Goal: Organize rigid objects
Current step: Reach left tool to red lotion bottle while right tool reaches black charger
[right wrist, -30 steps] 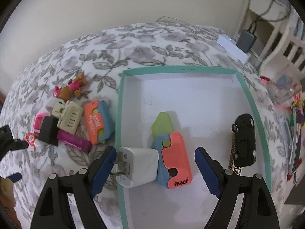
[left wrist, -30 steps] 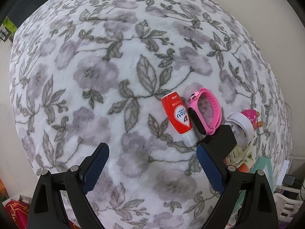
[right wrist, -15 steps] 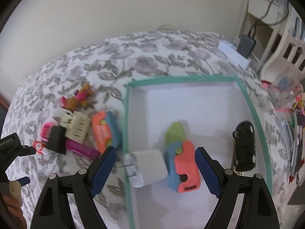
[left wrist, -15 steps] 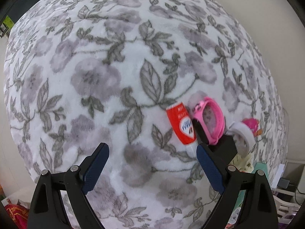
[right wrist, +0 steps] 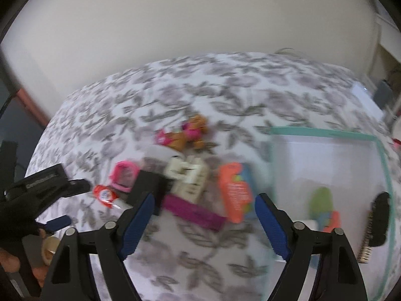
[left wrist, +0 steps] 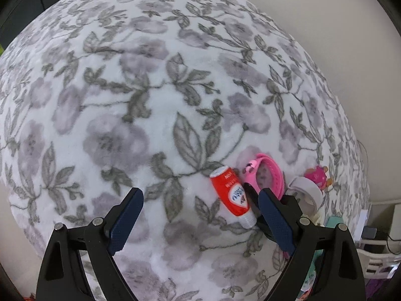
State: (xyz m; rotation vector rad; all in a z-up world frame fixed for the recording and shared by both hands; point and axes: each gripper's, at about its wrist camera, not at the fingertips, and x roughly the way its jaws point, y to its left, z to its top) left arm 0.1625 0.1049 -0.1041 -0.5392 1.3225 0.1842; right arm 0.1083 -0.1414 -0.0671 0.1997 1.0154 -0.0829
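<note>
We see the left hand-held gripper (left wrist: 198, 209) hanging over a bed covered with a floral blanket (left wrist: 125, 100), its blue pads standing wide apart with nothing between them but fabric. Just beside its right-hand pad lies a red tube (left wrist: 231, 195) with a white cap, and touching that tube on the far side is a pink wristband (left wrist: 269, 175); a white round object (left wrist: 304, 190) and a small pink toy figure (left wrist: 317, 175) lie further along toward the bed's edge. From the right wrist view, which is blurred, the right hand-held gripper (right wrist: 203, 215) has its jaws apart and closing, empty, above the blanket just below the loose pile. In that pile we make out a black block (right wrist: 147, 188), a cream-coloured plug-like piece (right wrist: 188, 178), a magenta bar (right wrist: 193, 212) and an orange and blue toy (right wrist: 235, 190), though the blur makes their exact contacts hard to judge. To the right stands a shallow tray with a teal rim (right wrist: 323, 133); inside it we can tell a green and orange toy (right wrist: 323, 209) and a black toy car (right wrist: 379, 218) near the right wall. The left hand-held gripper also shows at the left edge of this view, near the red tube.
</note>
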